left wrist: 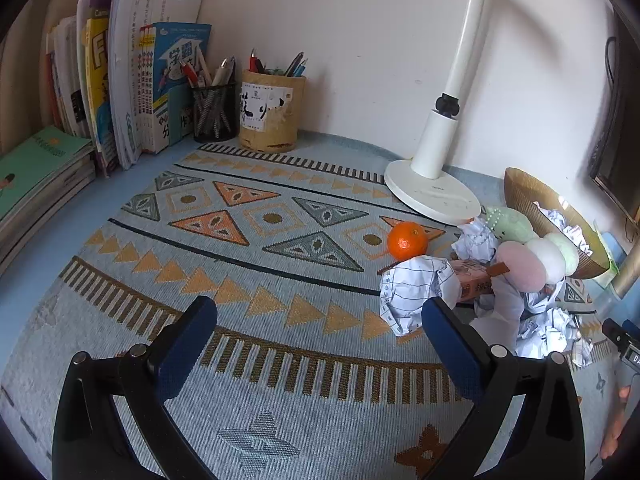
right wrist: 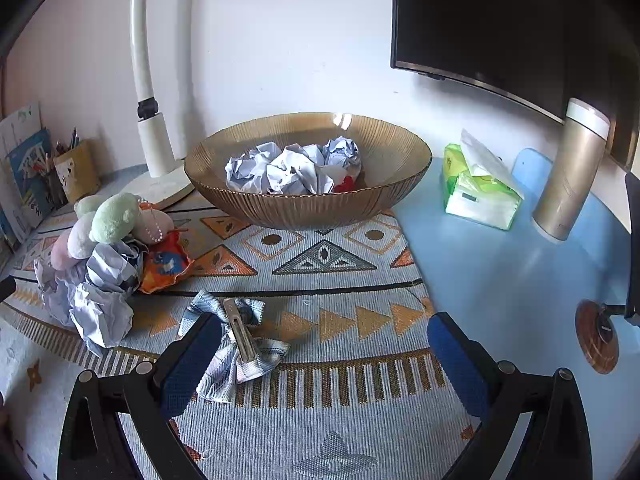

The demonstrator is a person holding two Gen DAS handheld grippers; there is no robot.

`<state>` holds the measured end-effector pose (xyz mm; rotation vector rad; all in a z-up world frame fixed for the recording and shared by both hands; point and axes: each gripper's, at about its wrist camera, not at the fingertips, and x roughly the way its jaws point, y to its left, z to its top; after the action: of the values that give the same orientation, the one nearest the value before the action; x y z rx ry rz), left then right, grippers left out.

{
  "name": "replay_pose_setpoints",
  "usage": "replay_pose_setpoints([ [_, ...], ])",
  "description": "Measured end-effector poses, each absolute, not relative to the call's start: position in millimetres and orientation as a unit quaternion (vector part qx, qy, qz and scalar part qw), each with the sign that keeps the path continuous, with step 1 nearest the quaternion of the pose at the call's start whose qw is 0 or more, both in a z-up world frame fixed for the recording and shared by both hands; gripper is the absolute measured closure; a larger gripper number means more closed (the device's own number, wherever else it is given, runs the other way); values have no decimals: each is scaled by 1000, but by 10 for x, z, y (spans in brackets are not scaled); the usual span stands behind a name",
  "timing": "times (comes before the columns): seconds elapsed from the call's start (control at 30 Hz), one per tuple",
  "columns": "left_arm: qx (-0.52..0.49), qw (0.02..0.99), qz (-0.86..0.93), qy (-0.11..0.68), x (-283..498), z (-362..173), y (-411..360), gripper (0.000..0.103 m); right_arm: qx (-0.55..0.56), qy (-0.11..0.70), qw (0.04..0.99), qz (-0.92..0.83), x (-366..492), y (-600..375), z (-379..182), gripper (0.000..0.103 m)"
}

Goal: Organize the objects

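Blue desk (right wrist: 500,264) under a patterned woven mat (left wrist: 280,240), pushed against a white wall, with a lamp base (left wrist: 432,196) at the back. Both tools hover low over the mat with their blue pads spread wide and nothing between them: the left tool (left wrist: 320,332) and the right tool (right wrist: 324,344).

Just ahead of the right tool's left finger lies a blue-and-white bow hair clip (right wrist: 236,344), metal clasp up. Further left sits the loose heap: crumpled paper balls (right wrist: 96,292), a plush dango toy (right wrist: 100,224) and an orange pouch (right wrist: 166,266). From the left tool, a paper wad (left wrist: 416,292) sits just beyond its right finger, a tangerine (left wrist: 407,240) behind that.

If the clip is the next pick, I'd shift the right tool left, centre it over the clasp and close across the stiff metal, not the floppy fabric.

Straight ahead, the amber ribbed bowl (right wrist: 308,208) already holds several paper balls and something red. Two pen holders (left wrist: 244,112) beyond the left tool are full of pens.
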<state>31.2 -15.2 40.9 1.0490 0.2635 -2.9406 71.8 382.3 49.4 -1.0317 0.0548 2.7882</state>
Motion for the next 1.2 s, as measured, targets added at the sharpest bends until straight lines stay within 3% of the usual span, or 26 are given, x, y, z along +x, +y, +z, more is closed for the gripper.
replay_pose_setpoints([
  [0.3, 337, -1, -935, 108, 310, 400, -219, 1, -344, 14, 88, 935, 724, 3806, 489, 0],
  [1.2, 331, -15, -942, 58, 341, 418, -21, 1, -329, 16, 82, 941, 758, 3817, 531, 0],
])
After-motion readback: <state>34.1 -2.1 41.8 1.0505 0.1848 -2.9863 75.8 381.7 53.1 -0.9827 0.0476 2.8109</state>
